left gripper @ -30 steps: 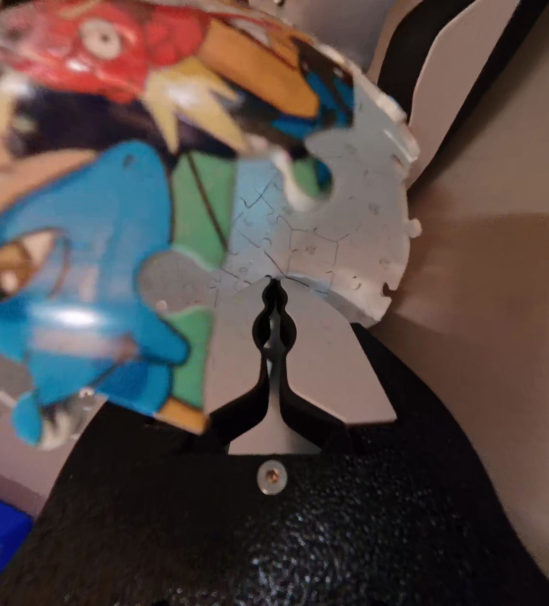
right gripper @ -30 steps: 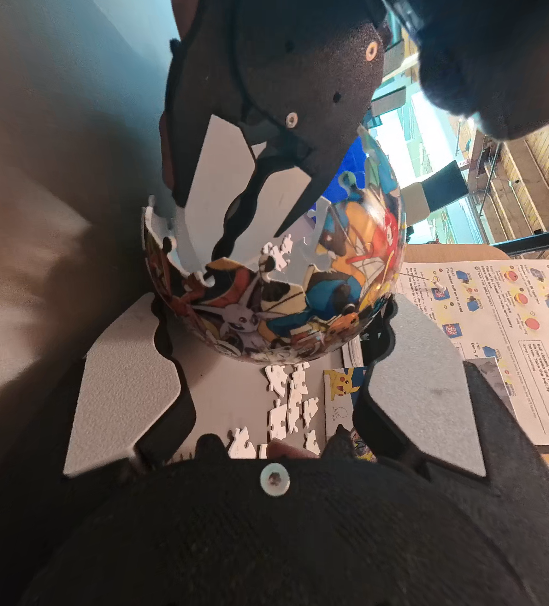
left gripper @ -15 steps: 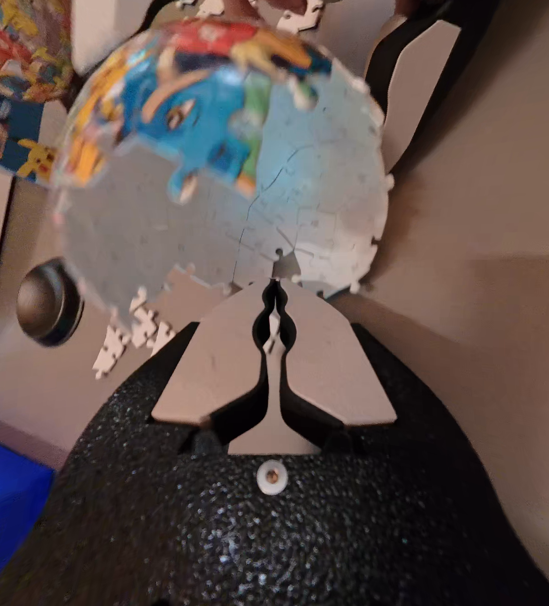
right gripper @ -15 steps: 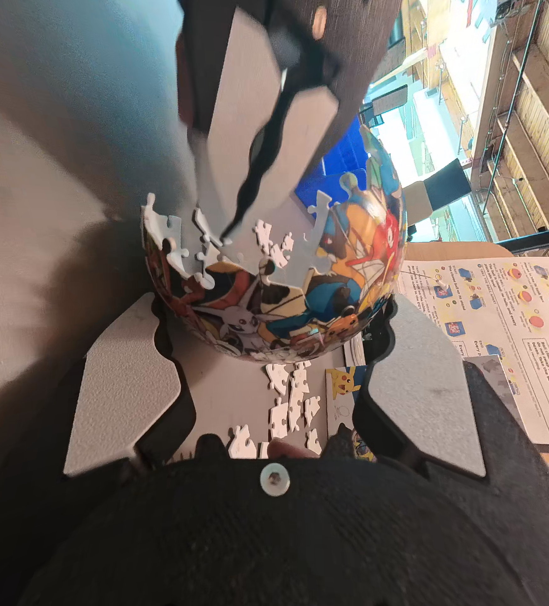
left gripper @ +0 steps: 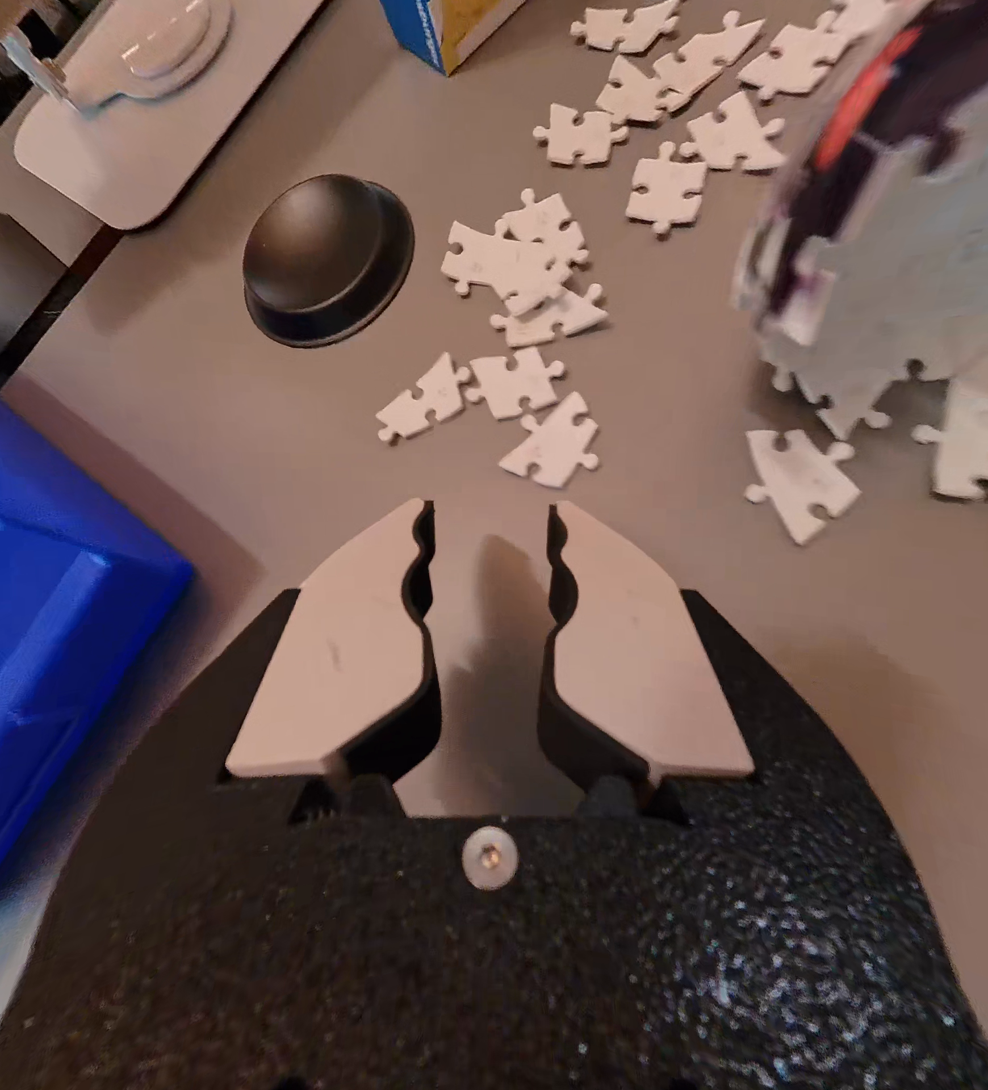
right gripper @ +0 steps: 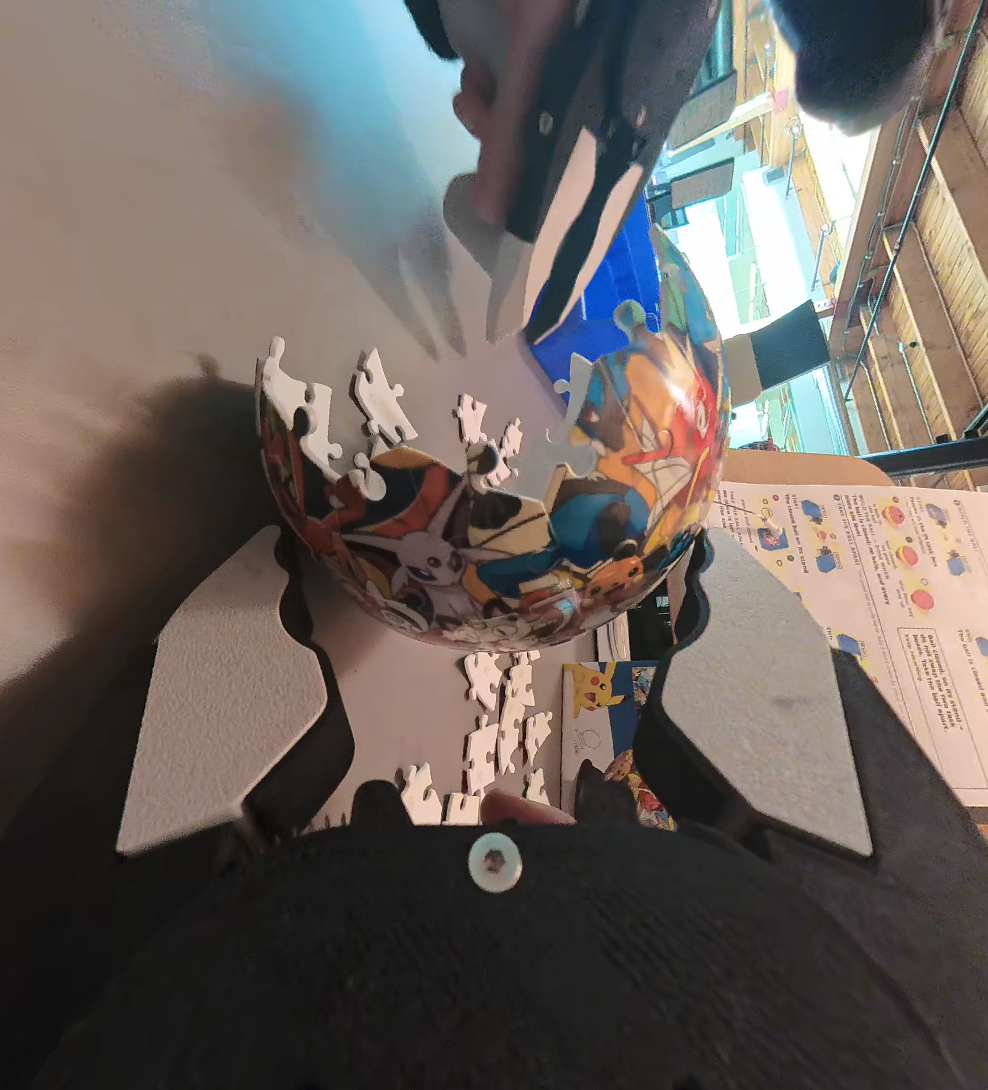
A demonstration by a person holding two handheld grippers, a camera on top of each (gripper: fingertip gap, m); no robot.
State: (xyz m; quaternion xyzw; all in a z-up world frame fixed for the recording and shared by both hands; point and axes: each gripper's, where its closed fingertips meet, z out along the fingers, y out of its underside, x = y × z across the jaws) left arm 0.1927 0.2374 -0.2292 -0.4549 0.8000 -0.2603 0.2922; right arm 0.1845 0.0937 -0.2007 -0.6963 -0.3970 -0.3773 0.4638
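Observation:
My right gripper (right gripper: pixel 491 545) is shut on a partly built puzzle ball (right gripper: pixel 539 531), a colourful cartoon-printed shell with an open, jagged top rim, and holds it by its sides above the table. The ball shows blurred at the right edge of the left wrist view (left gripper: pixel 893 248). My left gripper (left gripper: pixel 490 513) is open and empty, low over the grey table (left gripper: pixel 244 448), just short of several loose white puzzle pieces (left gripper: pixel 515 283). In the right wrist view it hangs above the ball's rim (right gripper: pixel 524 330), held by a hand (right gripper: pixel 491 147).
A black dome-shaped stand (left gripper: pixel 329 259) sits left of the loose pieces. A blue bin (left gripper: pixel 37 619) is at the left. A puzzle box (right gripper: pixel 598 708) and a printed instruction sheet (right gripper: pixel 893 619) lie to the right. More loose pieces (right gripper: pixel 503 725) lie under the ball.
My left gripper was shut at the ball's rim. It has pulled away, swung down over the table and opened. The right gripper still holds the ball in the same place.

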